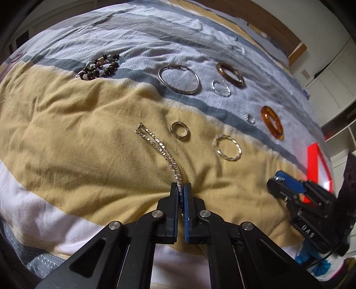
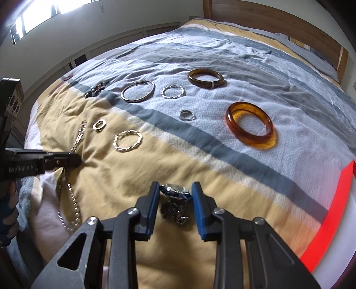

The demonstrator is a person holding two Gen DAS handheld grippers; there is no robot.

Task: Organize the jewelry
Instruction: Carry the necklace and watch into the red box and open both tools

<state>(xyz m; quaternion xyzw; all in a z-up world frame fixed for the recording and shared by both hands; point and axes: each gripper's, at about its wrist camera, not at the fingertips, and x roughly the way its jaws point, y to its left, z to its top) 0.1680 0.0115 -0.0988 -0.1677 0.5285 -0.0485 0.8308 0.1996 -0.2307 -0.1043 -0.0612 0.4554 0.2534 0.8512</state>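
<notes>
Jewelry lies spread on a striped bedspread (image 1: 66, 124). My left gripper (image 1: 181, 189) is shut on the near part of a silver chain necklace (image 1: 155, 142), which stretches away on the yellow stripe; the chain also shows in the right wrist view (image 2: 73, 200). My right gripper (image 2: 175, 189) is open, its jaws on either side of a wristwatch (image 2: 176, 191) with a metal band, lying on the yellow stripe. The right gripper appears in the left wrist view (image 1: 287, 184), the left gripper in the right wrist view (image 2: 73, 159).
On the bed lie a beaded bracelet (image 1: 100, 65), a silver bangle (image 1: 179, 79), a twisted silver hoop (image 1: 227, 147), a ring (image 1: 179, 130), a brown bangle (image 2: 204, 78), an amber bangle (image 2: 251, 125) and small rings. A red-edged object (image 2: 333, 213) sits at the right. A wooden headboard (image 2: 289, 20) is behind.
</notes>
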